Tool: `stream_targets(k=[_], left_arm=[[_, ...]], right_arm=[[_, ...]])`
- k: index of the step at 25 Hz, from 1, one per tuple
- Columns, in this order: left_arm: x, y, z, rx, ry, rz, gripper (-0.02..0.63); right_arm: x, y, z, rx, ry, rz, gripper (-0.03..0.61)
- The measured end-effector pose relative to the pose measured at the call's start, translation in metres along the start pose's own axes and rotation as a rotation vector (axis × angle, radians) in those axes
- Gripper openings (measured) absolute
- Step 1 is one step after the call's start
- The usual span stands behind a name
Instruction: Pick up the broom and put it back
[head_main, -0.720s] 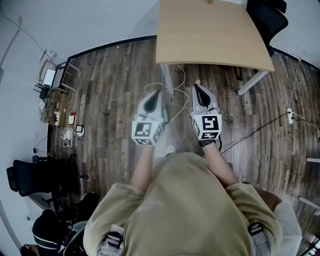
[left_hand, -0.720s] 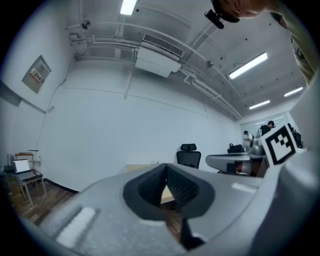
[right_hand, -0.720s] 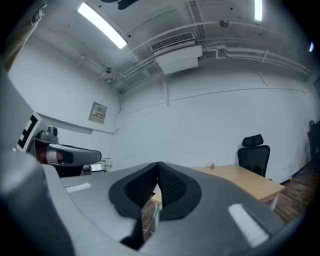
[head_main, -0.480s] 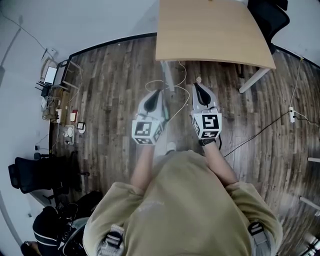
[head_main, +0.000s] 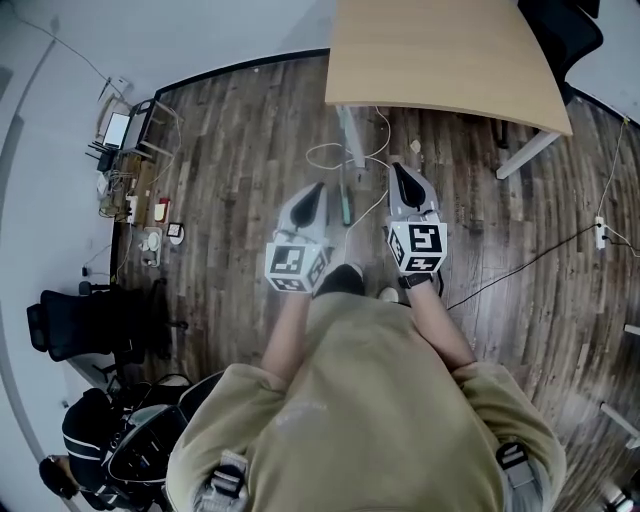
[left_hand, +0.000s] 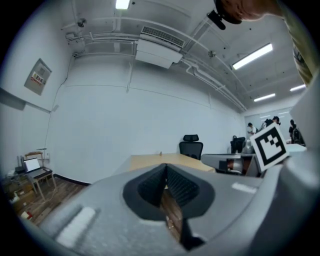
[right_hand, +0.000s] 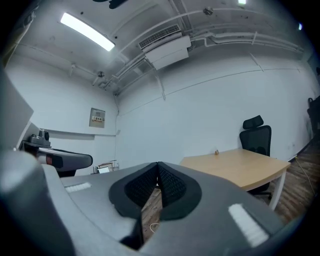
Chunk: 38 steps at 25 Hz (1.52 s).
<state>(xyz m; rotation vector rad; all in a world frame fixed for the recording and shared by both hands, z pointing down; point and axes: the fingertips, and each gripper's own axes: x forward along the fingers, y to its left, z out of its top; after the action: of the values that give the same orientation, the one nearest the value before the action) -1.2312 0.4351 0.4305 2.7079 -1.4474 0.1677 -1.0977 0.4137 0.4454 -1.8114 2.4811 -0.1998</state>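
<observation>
- The left gripper (head_main: 312, 198) and the right gripper (head_main: 403, 183) are held side by side in front of the person's body, both close to level and pointing toward the wooden surface (head_main: 440, 60).
- In the left gripper view, the jaws of the left gripper (left_hand: 165, 172) are closed pad to pad, with nothing between them.
- In the right gripper view, the jaws of the right gripper (right_hand: 157, 172) are also closed and empty.
- No view shows a broom plainly. A slim green stick (head_main: 343, 205) lies on the wood floor (head_main: 230, 180) between the two grippers in the head view, just past a looped white cable (head_main: 340, 152). I cannot tell whether it is the broom.
- Neither gripper touches the stick.
- A black office chair (right_hand: 256, 135) stands behind the wooden surface.
- A small stand with a laptop (head_main: 118, 130) sits by the wall at the left.
- A power strip (head_main: 602, 228) with a black cord lies on the floor at the right.
</observation>
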Motion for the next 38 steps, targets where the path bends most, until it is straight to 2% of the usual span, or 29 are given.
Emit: stream_targets(k=[5,11,19,26,31,38], left_arm=[[0.014,0.019,-0.015,-0.025,0.025,0.010,0.000],[0.072,0.046,-0.022,-0.068,0.010,-0.011,0.000],[0.136,0.111,-0.040,-0.121,0.031,0.002,0.000],[0.169,0.180,-0.069,-0.174,0.083,0.020,0.000],[0.184,0.210,-0.106,-0.208,0.106,0.016,0.000],[0.203,0.232,-0.155,-0.286,0.200,0.034,0.000]], right_arm=[[0.023,0.012,-0.019,0.010,0.053,0.044,0.005],[0.072,-0.005,-0.026,-0.039,0.104,0.061,0.008],[0.160,-0.013,-0.042,-0.072,0.190,0.084,0.017],[0.244,0.009,-0.088,-0.051,0.309,0.132,0.034],[0.265,0.022,-0.136,-0.040,0.407,0.165,0.053],[0.284,0.021,-0.209,0.031,0.579,0.221,0.088]])
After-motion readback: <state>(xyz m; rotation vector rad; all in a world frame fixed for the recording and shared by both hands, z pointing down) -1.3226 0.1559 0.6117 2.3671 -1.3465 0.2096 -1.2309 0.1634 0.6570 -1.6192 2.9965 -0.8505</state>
